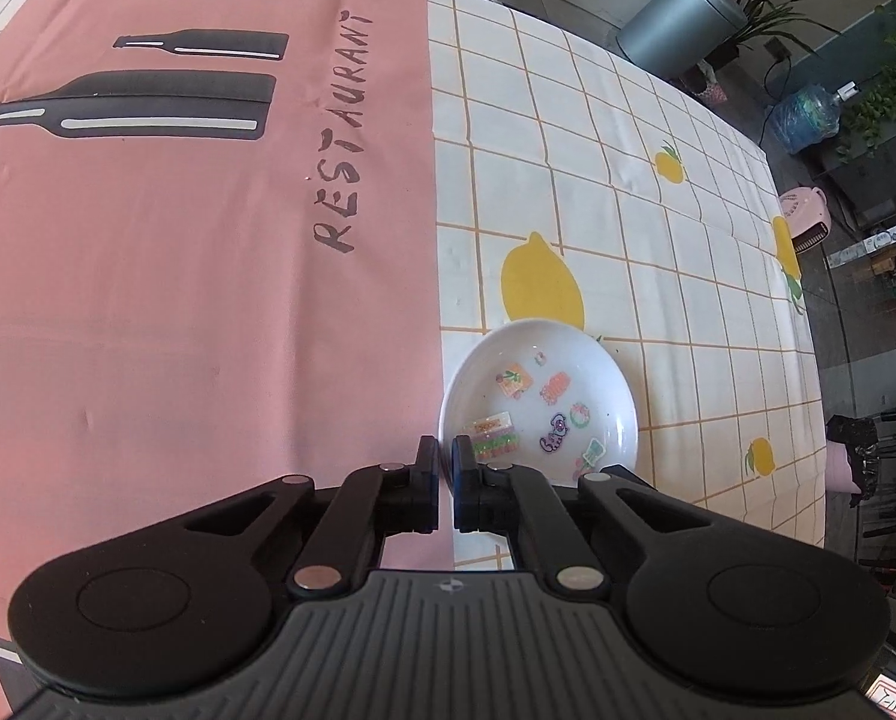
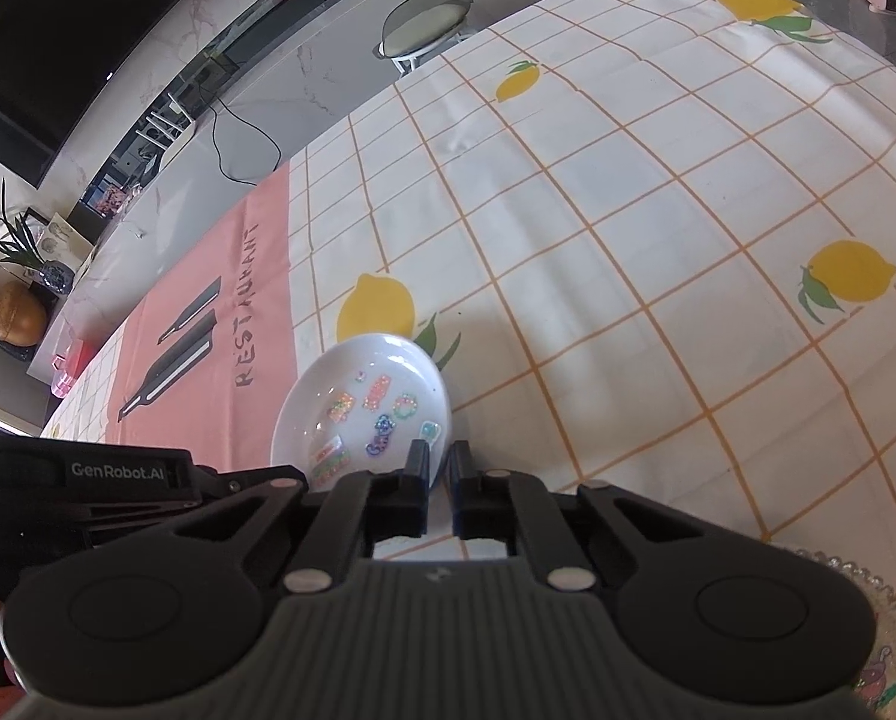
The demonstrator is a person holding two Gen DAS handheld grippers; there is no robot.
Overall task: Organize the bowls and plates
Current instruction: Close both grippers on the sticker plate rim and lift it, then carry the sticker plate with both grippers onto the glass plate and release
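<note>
A white plate with colourful stickers sits on the lemon-print tablecloth, beside the pink mat's edge. My left gripper is shut on the plate's near left rim. In the right wrist view the same plate shows, and my right gripper is shut on its near right rim. The left gripper body shows at the left of that view. A clear glass dish with a beaded rim lies at the bottom right, partly hidden by my right gripper.
A pink "RESTAURANT" mat covers the table's left part. The tablecloth runs to the far and right edges. Beyond the table stand a grey bin, a water jug, a pink heater and a stool.
</note>
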